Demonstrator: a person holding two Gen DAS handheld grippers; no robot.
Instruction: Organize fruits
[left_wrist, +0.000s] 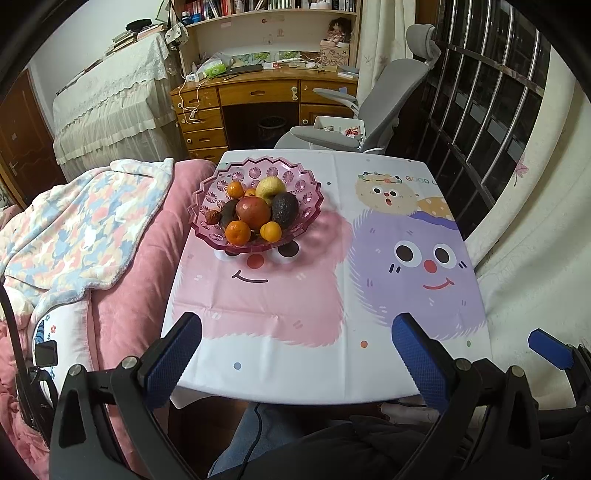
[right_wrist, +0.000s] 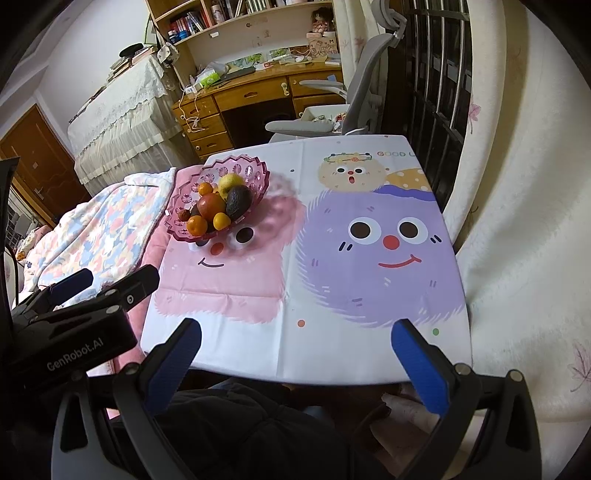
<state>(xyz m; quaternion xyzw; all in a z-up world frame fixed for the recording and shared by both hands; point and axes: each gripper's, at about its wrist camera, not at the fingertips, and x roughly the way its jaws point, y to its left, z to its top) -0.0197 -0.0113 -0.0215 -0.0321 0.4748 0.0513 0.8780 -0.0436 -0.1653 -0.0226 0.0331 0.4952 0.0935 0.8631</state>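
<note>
Left wrist view: left gripper (left_wrist: 297, 354) hovering over near table edge, jaws spread wide, gripping nothing. Scalloped pink translucent plastic bowl (left_wrist: 207, 192) sitting far-left on cartoon-printed tablecloth (left_wrist: 369, 354), its rim nearing cloth's left edge beside pink bedding (left_wrist: 125, 295); sideways nudge risking tipping it off. Heaped fruits, big red apple (left_wrist: 253, 212) among them, likely rolling if one gets pulled.

Right wrist view: right gripper (right_wrist: 297, 352) likewise gaping, carrying nothing. Purple right half of cloth lying bare, offering ample room.

Both grippers' jaws wide apart
</note>
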